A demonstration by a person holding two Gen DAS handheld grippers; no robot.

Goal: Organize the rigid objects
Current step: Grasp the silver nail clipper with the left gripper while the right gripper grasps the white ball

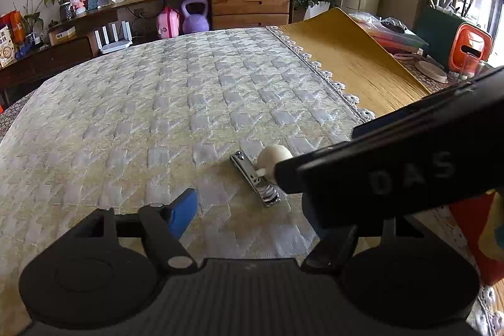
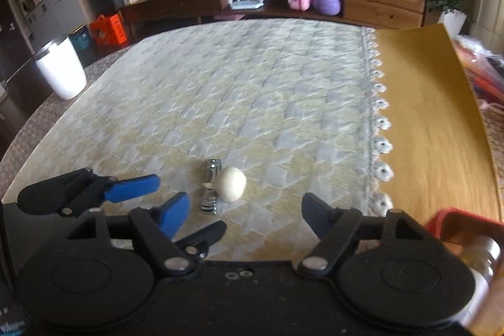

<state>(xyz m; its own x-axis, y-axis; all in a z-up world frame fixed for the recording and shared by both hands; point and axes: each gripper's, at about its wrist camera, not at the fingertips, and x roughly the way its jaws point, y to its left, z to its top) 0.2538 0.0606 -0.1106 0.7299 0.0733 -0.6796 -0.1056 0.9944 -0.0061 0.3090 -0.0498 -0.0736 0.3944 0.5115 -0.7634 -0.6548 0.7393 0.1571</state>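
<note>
While the left wrist view looks over a quilted cream tablecloth (image 1: 176, 103), a shiny steel nail clipper (image 1: 255, 180) touches a smooth white egg-shaped piece (image 1: 272, 156) at five o'clock from centre; the left gripper (image 1: 249, 211) stands wide and empty, its right finger hidden by the right gripper's black body. From the right wrist, the clipper (image 2: 210, 188) and egg (image 2: 232, 184) lie at six o'clock, ahead of the right gripper (image 2: 245, 211), wide and empty, with a glossy white tumbler (image 2: 61, 71) at nine.
</note>
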